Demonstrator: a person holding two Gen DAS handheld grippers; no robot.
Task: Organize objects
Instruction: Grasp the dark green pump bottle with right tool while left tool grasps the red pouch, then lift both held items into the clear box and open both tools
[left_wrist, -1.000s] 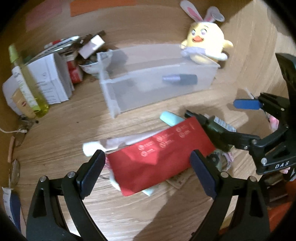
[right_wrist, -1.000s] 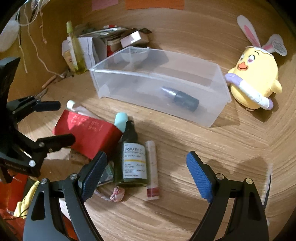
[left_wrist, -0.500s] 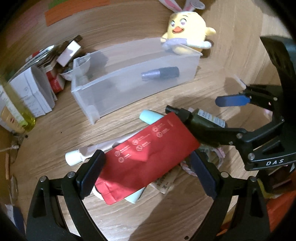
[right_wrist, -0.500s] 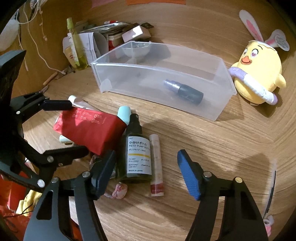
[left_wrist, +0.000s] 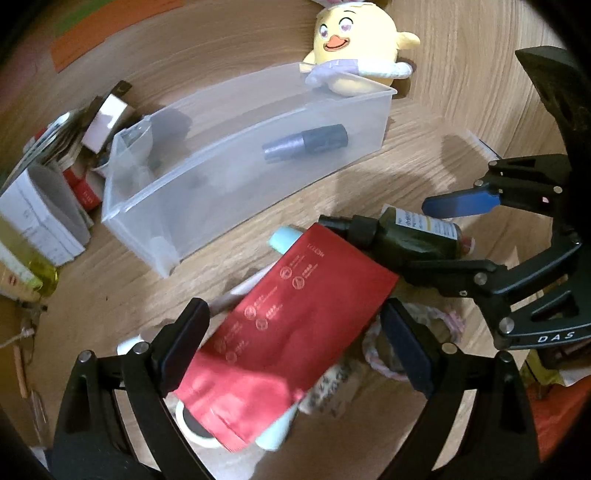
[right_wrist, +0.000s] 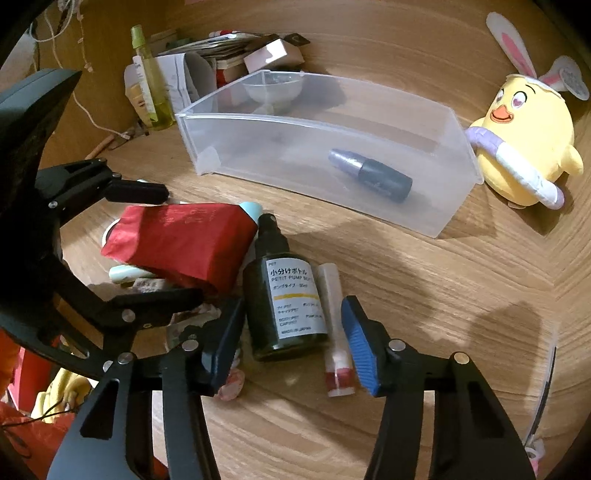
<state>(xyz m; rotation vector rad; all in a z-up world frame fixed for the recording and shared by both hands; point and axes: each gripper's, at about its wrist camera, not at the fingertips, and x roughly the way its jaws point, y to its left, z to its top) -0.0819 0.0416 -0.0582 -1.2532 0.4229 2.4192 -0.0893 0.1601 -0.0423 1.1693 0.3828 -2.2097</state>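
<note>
Bottle (right_wrist: 286, 295) labelled "PETIT PUMP", seemingly ungripped between right jaws; left jaws spread around pouch (left_wrist: 295, 325).

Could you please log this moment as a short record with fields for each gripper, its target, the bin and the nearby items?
left gripper: open, jaws either side of the red pouch
right gripper: open, jaws either side of the dark pump bottle
also between right jaws: slim white tube, lying beside the bottle
clear bin: on the wooden table, holds one grey capped bottle
beside bin: yellow chick plush
under pouch: mint tube, partly covered
held: nothing yet
</note>
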